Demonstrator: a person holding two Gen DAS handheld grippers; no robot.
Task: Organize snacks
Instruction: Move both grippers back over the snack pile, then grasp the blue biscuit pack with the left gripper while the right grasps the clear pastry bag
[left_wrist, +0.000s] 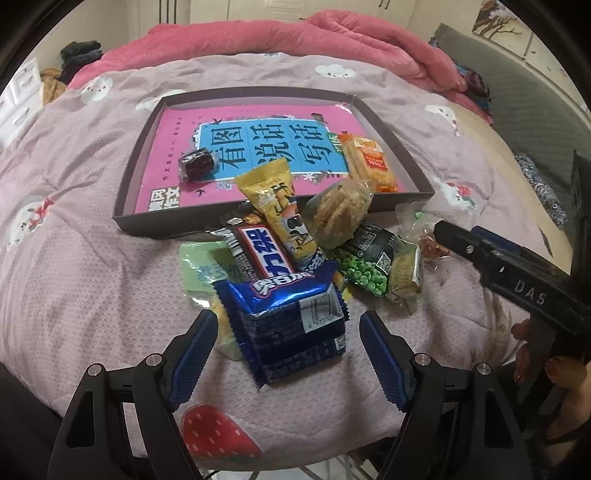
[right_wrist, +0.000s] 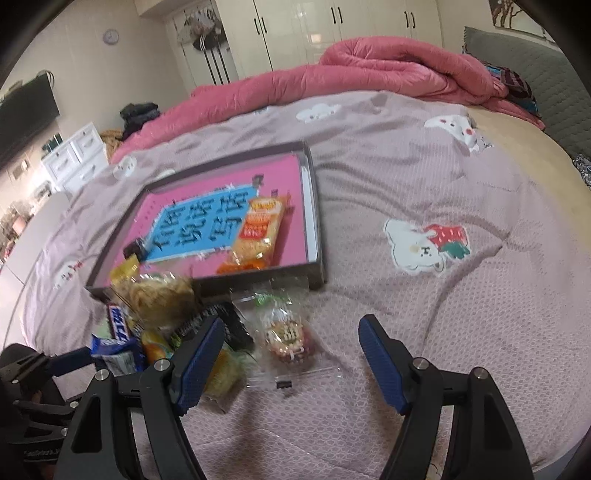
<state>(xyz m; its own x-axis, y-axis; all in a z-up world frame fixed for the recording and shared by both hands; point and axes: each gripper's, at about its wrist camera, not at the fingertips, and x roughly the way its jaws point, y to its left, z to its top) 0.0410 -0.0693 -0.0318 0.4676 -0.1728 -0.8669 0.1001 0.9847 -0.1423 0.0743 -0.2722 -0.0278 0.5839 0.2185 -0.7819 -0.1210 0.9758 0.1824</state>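
Grippers first: my left gripper (left_wrist: 288, 332) was spread wide, its blue pads on either side of a blue wafer pack (left_wrist: 291, 321) without pinching it. That pack lay at the near end of a snack pile on the pink bedspread (left_wrist: 92, 258). Stacked on it was a dark chocolate bar (left_wrist: 258, 254), with a yellow packet (left_wrist: 280, 214) leaning over the tray's near rim and a pale green bag (left_wrist: 199, 273) partly buried to the left. A clear bag of fried twists (left_wrist: 340, 214) sat against the tray edge, and a green pea bag (left_wrist: 373, 266) lay just right of the pile.

My right gripper (right_wrist: 291, 365) was also spread, holding nothing, hovering above a clear-wrapped snack (right_wrist: 288, 336) on the bedspread; in the left wrist view it came in from the right (left_wrist: 454, 236), near the pea bag.

Beyond the pile sat a dark shallow tray (left_wrist: 127, 184) lined with a pink book (left_wrist: 173, 129). Inside it were an orange cracker pack (left_wrist: 369, 162) on the right side and a small dark wrapped candy (left_wrist: 195, 164) on the left, well apart. A rolled red quilt (left_wrist: 332, 40) lay across the far side of the bed. Right wrist view was blurry on the pile.
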